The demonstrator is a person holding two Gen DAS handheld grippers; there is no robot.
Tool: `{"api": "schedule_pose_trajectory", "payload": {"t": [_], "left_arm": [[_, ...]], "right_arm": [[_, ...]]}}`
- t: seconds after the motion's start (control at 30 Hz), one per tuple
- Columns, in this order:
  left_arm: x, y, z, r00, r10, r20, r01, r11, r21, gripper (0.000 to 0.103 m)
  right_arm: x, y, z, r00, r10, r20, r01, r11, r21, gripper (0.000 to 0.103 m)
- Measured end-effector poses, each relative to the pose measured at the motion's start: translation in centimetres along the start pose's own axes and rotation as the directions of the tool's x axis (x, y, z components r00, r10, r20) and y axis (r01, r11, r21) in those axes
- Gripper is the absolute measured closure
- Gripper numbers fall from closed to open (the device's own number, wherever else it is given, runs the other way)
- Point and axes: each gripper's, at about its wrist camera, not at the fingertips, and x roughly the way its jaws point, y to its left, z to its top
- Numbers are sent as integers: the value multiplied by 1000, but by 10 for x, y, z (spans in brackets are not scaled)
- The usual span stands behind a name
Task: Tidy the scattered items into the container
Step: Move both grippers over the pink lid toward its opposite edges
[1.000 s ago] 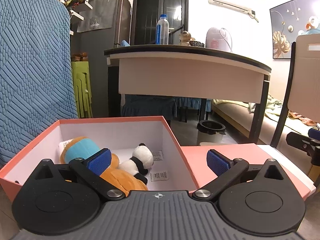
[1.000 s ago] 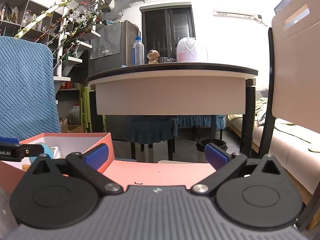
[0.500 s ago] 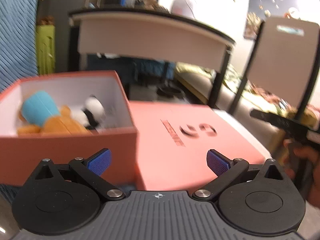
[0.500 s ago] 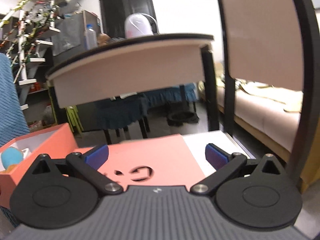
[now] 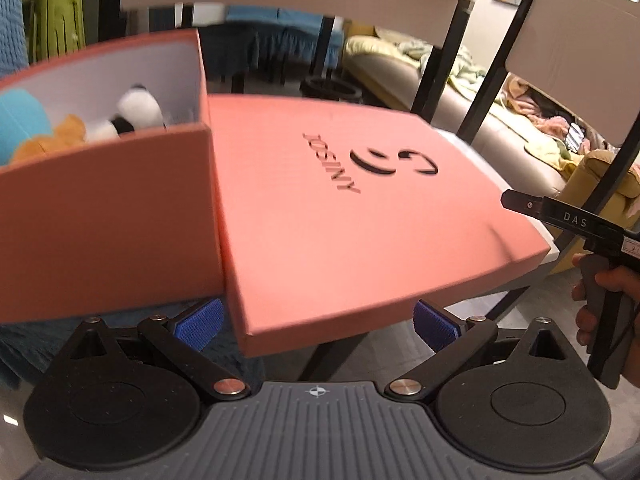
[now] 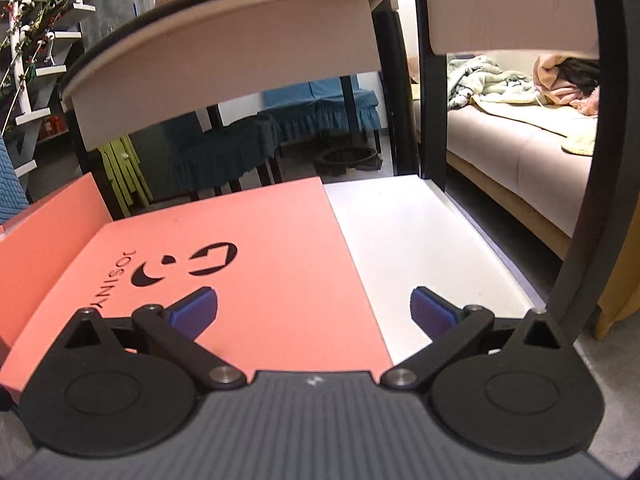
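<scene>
A salmon-pink box (image 5: 104,200) stands at the left in the left wrist view, holding a panda plush (image 5: 132,114) and an orange and blue plush (image 5: 36,136). Its flat pink lid (image 5: 360,216) with black lettering lies beside it on the right. My left gripper (image 5: 318,326) is open, low at the lid's near edge, nothing between its blue pads. My right gripper (image 6: 314,314) is open above the lid (image 6: 256,276) and the white seat (image 6: 420,248), holding nothing. The right gripper's body (image 5: 568,220) and a hand (image 5: 612,296) show at the right of the left wrist view.
A table with a dark rim (image 6: 224,52) stands behind on black legs. A chair back frame (image 6: 612,168) rises close on the right. A sofa with blankets (image 6: 520,128) lies beyond. A blue textured cover (image 6: 8,176) is at the far left.
Both grippers have drawn back and tilted downward. The left view has swung from the box interior to the lid's near edge; the right one now looks down on the lid.
</scene>
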Motion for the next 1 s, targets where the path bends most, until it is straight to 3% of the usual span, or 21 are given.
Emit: {"api": "schedule_pose_trajectory", "payload": {"t": [0.23, 0.3, 0.4, 0.5, 0.57, 0.8, 1.0], "left_arm": [[3, -3, 2, 1000, 17, 2, -18, 1000, 3, 1], [0, -4, 2, 1000, -11, 1, 11, 1000, 17, 1], [-11, -11, -3, 993, -115, 28, 113, 992, 62, 1], [-24, -27, -12, 991, -104, 89, 90, 985, 149, 1], [-25, -31, -16, 991, -96, 93, 81, 985, 153, 1], [-18, -22, -11, 990, 6, 141, -17, 997, 80, 1], [-6, -17, 8, 991, -52, 120, 50, 999, 19, 0]], "right_arm": [[4, 3, -4, 997, 75, -36, -76, 997, -12, 0], [-3, 3, -4, 994, 102, -25, -103, 995, -7, 0], [-14, 11, -4, 966, 256, -39, -257, 966, -20, 0], [-30, 35, -5, 977, 213, -22, -214, 966, -146, 0], [-38, 40, -4, 983, 182, 12, -177, 969, -173, 0], [-28, -1, 2, 998, 22, 54, -17, 995, -96, 0], [-3, -22, 0, 996, 86, -14, -86, 995, 43, 0]]}}
